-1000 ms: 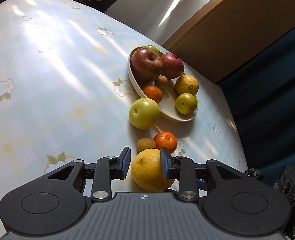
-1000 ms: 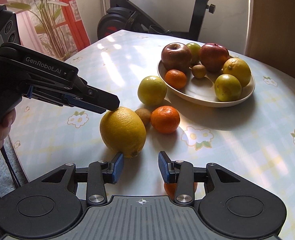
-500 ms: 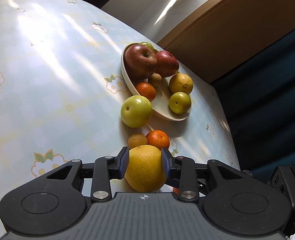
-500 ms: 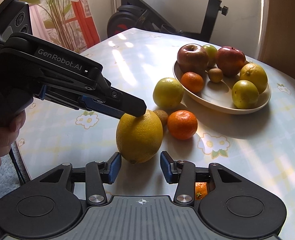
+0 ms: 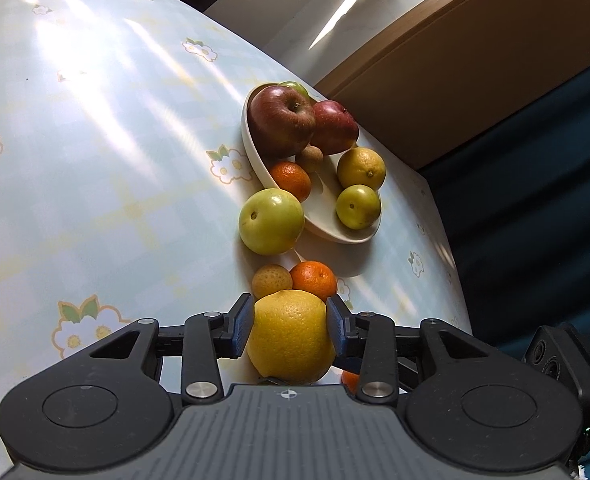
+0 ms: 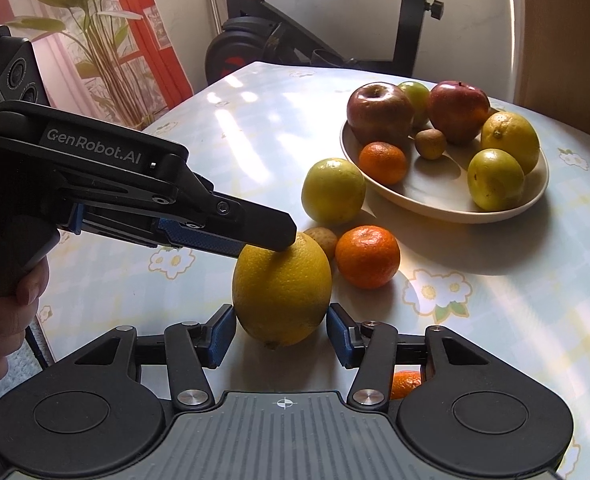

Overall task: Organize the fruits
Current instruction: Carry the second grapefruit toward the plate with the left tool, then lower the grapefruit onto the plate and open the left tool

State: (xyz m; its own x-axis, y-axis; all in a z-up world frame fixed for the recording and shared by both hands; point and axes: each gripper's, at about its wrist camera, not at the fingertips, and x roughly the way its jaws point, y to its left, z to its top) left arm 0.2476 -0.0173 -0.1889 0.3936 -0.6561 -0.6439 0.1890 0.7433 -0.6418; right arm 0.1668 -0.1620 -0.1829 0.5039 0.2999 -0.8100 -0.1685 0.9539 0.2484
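Behind the right gripper (image 6: 281, 330), under its right finger, a small orange (image 6: 405, 383) shows only as a sliver; the left wrist view gives the same orange (image 5: 350, 380) as a scrap beneath the left gripper (image 5: 289, 324); whether the left pads press the big yellow citrus (image 5: 291, 336) cannot be told; beyond the tongs, a green fruit (image 6: 415, 94) sits half hidden behind the two red apples (image 6: 379, 112); the hand (image 6: 3, 320) is cut by the frame's edge.

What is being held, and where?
Cannot tell: the yellow citrus, on the table, sits between the left gripper's jaws, which have just been opening; pads flank its sides.
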